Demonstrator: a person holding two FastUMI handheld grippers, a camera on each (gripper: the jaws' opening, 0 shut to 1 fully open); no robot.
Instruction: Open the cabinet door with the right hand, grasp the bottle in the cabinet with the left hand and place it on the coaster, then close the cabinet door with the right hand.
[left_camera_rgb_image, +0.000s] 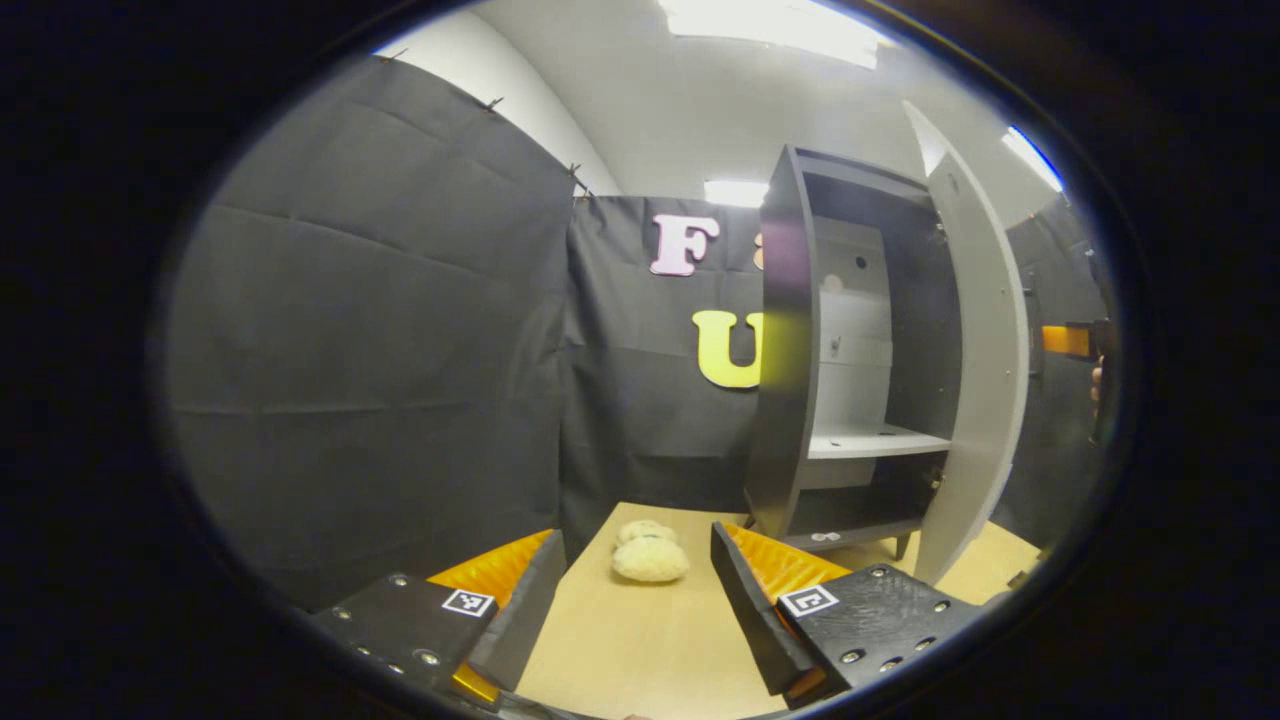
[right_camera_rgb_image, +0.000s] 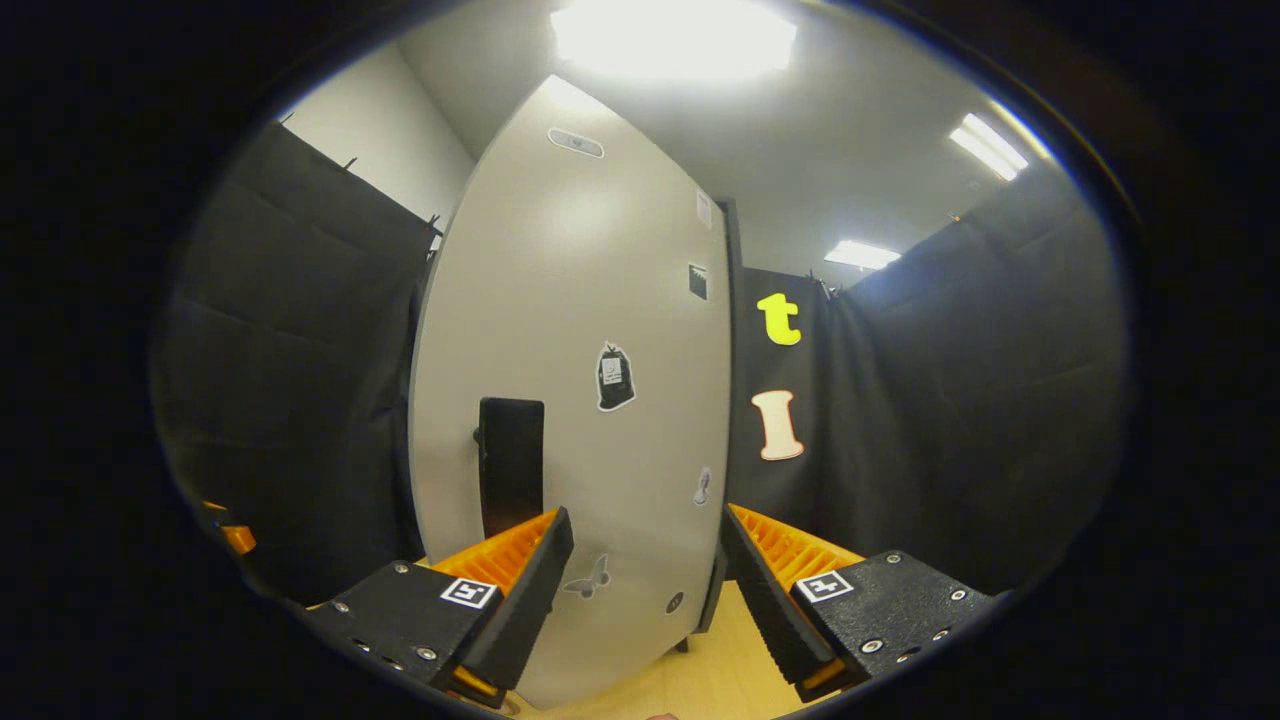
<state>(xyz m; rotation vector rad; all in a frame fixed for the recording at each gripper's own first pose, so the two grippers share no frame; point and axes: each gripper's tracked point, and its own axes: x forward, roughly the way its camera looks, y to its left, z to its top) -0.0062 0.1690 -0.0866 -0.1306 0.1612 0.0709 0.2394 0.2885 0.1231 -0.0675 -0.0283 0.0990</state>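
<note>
Door open, both grippers spread and empty; no bottle visible on the cabinet (left_camera_rgb_image: 800, 350) shelves.

Risk: right gripper (right_camera_rgb_image: 645, 580) faces the door (right_camera_rgb_image: 570, 400) beside its handle (right_camera_rgb_image: 511, 475) and may swing it shut prematurely. Left gripper (left_camera_rgb_image: 635, 600) hangs over the table (left_camera_rgb_image: 640, 650) near a pale lumpy object (left_camera_rgb_image: 650, 555), possibly the coaster.
</note>
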